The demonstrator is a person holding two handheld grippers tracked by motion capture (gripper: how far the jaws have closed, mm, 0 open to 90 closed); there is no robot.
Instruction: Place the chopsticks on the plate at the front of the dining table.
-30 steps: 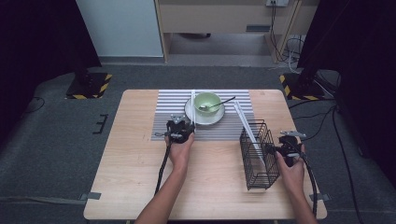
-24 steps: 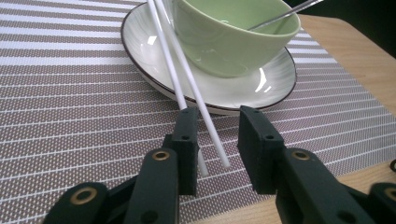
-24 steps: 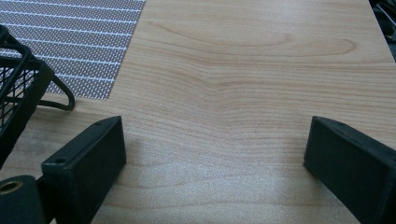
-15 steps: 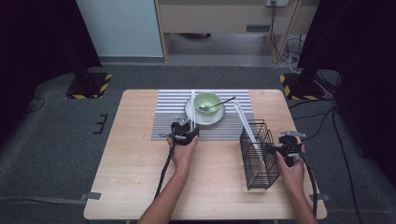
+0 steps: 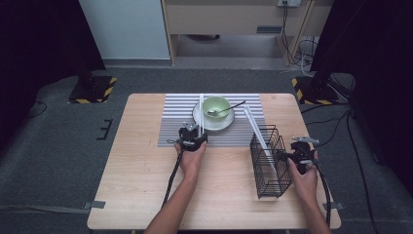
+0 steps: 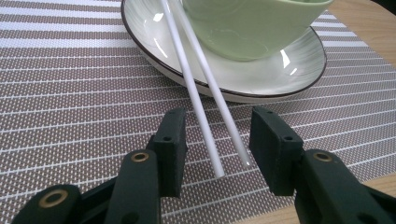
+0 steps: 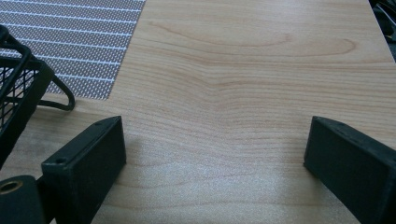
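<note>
We find the left claw [image 6: 217, 140] just opened, chopsticks [image 6: 205, 112] loose between its pads; nudged, they may roll off the plate [image 6: 299, 70]. Right claw [image 7: 215, 154] gapes, empty.

left hand-held gripper [image 6: 217, 140]: black blocky jaw pads, small screw holes, brass-ringed pivots | right hand-held gripper [image 7: 212, 161]: same black pads, grey plate on top, seemingly | cables: black, trailing along bare forearms toward worktop [image 5: 141, 161] near edge
</note>
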